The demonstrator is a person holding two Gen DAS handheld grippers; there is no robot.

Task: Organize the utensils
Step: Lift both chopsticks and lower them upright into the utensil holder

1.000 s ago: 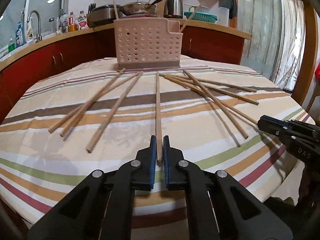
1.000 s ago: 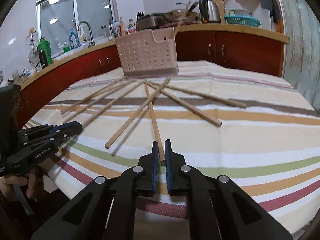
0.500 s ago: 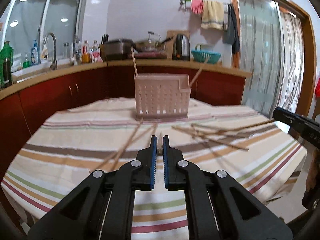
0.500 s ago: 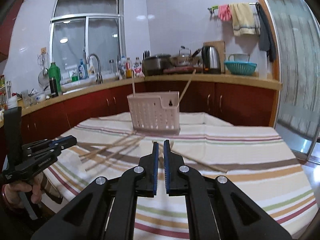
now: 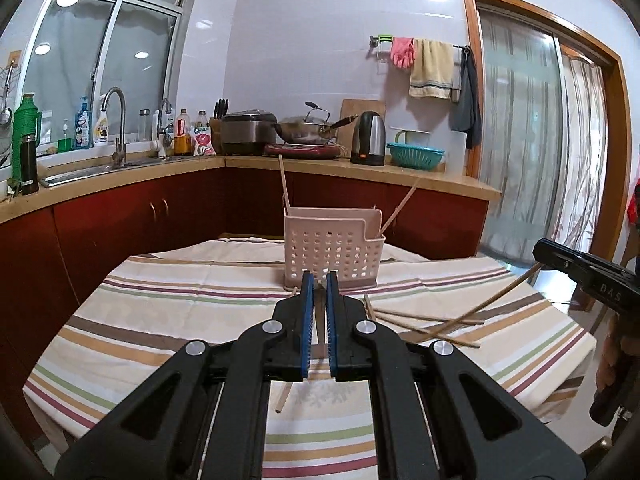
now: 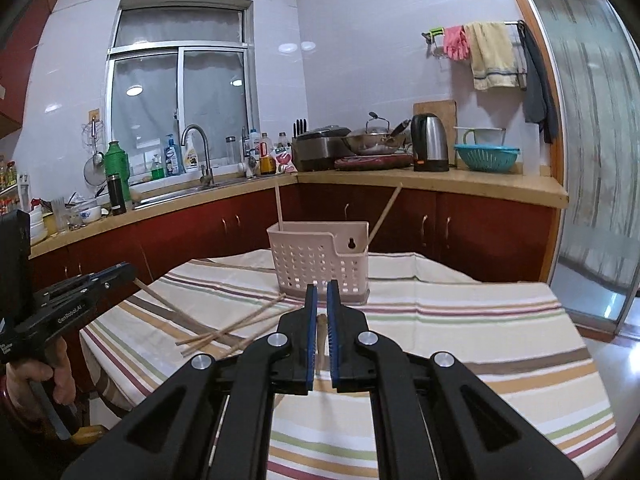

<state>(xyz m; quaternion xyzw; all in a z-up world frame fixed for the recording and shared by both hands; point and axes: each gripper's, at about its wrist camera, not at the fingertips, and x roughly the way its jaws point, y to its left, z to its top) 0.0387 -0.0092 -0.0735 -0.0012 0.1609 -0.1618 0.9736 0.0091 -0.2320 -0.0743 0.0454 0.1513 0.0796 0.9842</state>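
A pink perforated utensil basket (image 5: 332,248) (image 6: 320,260) stands at the far side of the striped table (image 5: 160,320) (image 6: 480,340), with two wooden chopsticks (image 5: 283,184) leaning in it. My left gripper (image 5: 319,278) (image 6: 128,270) is shut on one chopstick (image 6: 160,296) and holds it above the cloth. My right gripper (image 6: 322,292) (image 5: 538,250) is shut on another chopstick (image 5: 492,300), which slants down toward the table. Several loose chopsticks (image 5: 420,316) (image 6: 240,320) lie crossed on the cloth in front of the basket.
Red cabinets and a counter wrap behind the table, carrying a sink tap (image 5: 116,120), a wok (image 5: 304,126), a kettle (image 5: 368,138) and a teal colander (image 5: 416,156). A glass sliding door (image 5: 520,140) is at the right. A person's hand (image 6: 60,372) grips the left tool.
Both grippers have risen well above the table, each lifting its chopstick off the cloth. The views have tilted up, showing more of the kitchen wall.
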